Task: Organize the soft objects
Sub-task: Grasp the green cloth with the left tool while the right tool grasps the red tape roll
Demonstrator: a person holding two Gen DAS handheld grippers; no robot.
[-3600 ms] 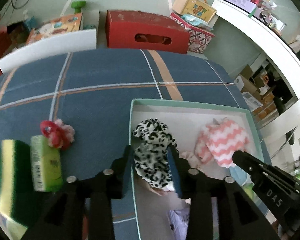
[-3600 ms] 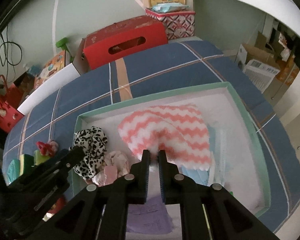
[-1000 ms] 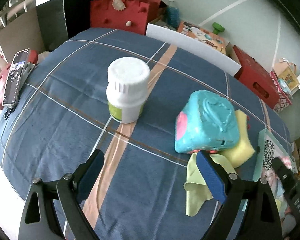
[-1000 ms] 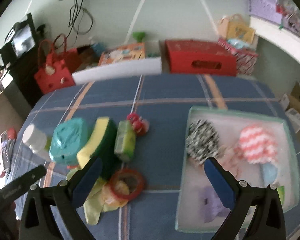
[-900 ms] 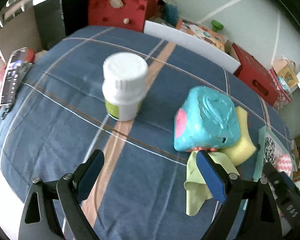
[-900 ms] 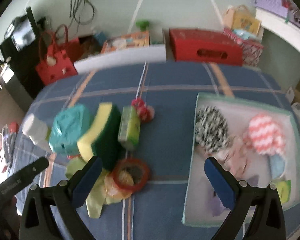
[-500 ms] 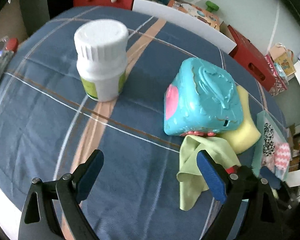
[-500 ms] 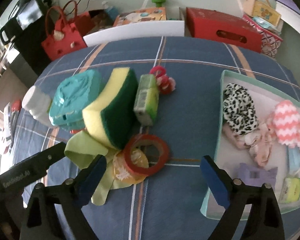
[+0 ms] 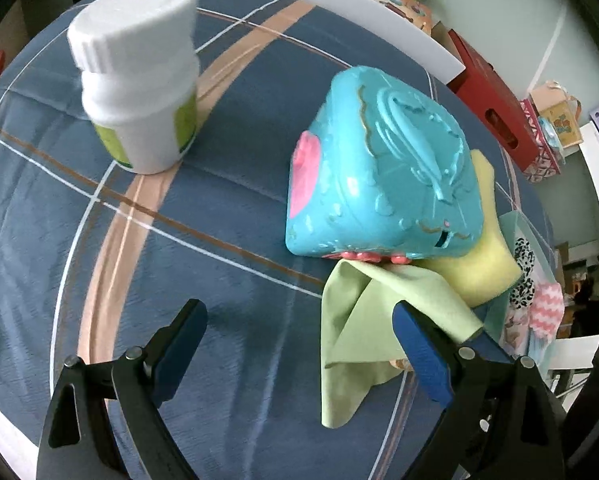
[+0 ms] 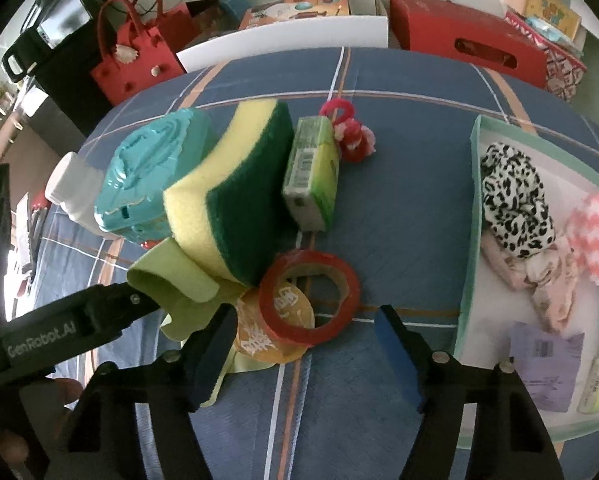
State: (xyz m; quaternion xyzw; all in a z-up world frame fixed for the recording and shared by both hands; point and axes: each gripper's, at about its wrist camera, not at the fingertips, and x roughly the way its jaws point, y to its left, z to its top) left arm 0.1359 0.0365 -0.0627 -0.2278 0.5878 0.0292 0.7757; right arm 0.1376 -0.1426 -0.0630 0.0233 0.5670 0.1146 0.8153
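Note:
A light green cloth (image 9: pixel 363 320) lies crumpled under a teal toy box (image 9: pixel 383 176) and a yellow-and-green sponge (image 10: pixel 235 196). My left gripper (image 9: pixel 297 320) hangs open just above the bedspread, its right finger over the cloth's edge. My right gripper (image 10: pixel 305 320) is open and its jaws are closing. A red tape ring (image 10: pixel 309 296) on an orange packet (image 10: pixel 275 328) lies just ahead between them, untouched. A green tissue pack (image 10: pixel 311 168) and a red-pink hair tie (image 10: pixel 351 136) lie farther off. The mint tray (image 10: pixel 473 208) holds a leopard scrunchie (image 10: pixel 511 196) and a pink zigzag cloth (image 10: pixel 595 236).
A white bottle (image 9: pixel 139 80) stands left of the toy box on the blue plaid bedspread (image 9: pixel 179 248). The left gripper's black arm (image 10: pixel 79 328) crosses the lower left of the right wrist view. A red box (image 10: pixel 471 48) and a red bag (image 10: pixel 135 60) sit beyond the bed.
Both grippers have sunk and tipped down toward the pile of things. The right jaws have narrowed. The leopard scrunchie that the left gripper held earlier now lies in the tray.

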